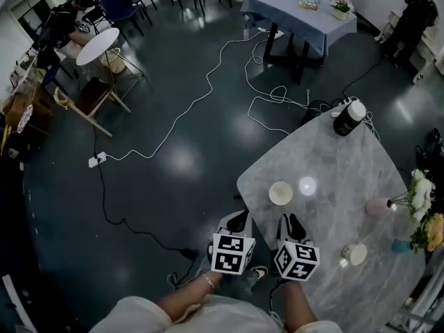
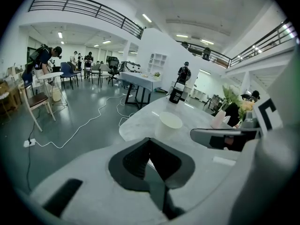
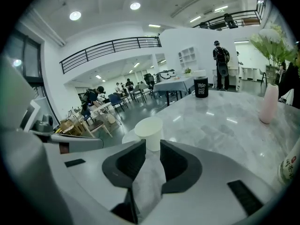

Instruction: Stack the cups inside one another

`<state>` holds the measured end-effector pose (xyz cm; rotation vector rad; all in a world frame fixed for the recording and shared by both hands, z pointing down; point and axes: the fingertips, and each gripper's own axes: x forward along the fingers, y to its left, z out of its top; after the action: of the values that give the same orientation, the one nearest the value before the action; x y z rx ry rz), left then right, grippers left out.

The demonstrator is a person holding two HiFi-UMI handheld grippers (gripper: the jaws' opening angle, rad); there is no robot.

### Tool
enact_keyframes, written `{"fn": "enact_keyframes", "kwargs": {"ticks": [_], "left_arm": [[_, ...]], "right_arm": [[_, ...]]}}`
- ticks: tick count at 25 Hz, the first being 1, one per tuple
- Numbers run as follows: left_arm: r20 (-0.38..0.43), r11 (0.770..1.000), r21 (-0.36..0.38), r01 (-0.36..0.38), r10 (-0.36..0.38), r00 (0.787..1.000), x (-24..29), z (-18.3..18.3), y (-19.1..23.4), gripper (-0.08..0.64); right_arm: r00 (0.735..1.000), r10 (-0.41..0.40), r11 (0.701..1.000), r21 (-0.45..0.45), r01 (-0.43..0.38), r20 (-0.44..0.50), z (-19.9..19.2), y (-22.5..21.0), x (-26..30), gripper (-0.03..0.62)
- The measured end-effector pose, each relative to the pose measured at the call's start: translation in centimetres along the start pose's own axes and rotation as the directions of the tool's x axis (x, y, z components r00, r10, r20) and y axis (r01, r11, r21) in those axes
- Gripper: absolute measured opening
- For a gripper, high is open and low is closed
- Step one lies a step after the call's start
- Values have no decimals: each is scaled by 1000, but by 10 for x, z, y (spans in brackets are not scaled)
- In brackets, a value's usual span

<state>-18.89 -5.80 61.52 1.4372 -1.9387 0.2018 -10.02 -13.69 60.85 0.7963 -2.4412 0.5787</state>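
Note:
A cream cup (image 1: 280, 193) stands upright on the marble table (image 1: 333, 165), close to its near-left edge. A white cup (image 1: 356, 254) and a small teal cup (image 1: 401, 245) sit further right, apart from each other. My left gripper (image 1: 238, 218) hovers off the table's left edge, its jaws closed tip to tip and empty (image 2: 149, 139); the cream cup (image 2: 168, 124) is ahead of it. My right gripper (image 1: 291, 221) is over the table just short of the cream cup (image 3: 149, 132). Its jaws (image 3: 153, 145) stand slightly apart with nothing between them.
A black jar with a white lid (image 1: 349, 117) stands at the table's far end. A pink vase (image 1: 378, 207) and flowers (image 1: 423, 207) are along the right side. Cables (image 1: 208, 89) trail over the dark floor to the left; chairs and other tables stand further off.

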Motion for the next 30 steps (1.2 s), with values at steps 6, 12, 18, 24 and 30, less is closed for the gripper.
{"fn": "enact_keyframes", "kwargs": {"ticks": [6, 12, 18, 24, 30], "left_arm": [[-19, 1000, -22, -6, 6, 1000, 10, -3, 11, -5], [-39, 1000, -29, 4, -6, 999, 22, -5, 19, -5], [-52, 1000, -26, 12, -14, 999, 33, 1, 30, -5], [-69, 999, -30, 24, -26, 997, 41, 4, 37, -5], [-91, 999, -22, 41, -42, 995, 50, 2, 44, -5]], "right_arm": [[999, 2, 1000, -7, -2, -38, -7, 3, 17, 96], [998, -2, 1000, -15, 1, -69, -14, 5, 36, 157], [995, -4, 1000, -12, 2, -99, -19, 7, 53, 204], [994, -19, 1000, -9, 18, -111, -19, 8, 65, 221], [994, -46, 999, -14, 45, -97, -16, 8, 76, 224]]}}
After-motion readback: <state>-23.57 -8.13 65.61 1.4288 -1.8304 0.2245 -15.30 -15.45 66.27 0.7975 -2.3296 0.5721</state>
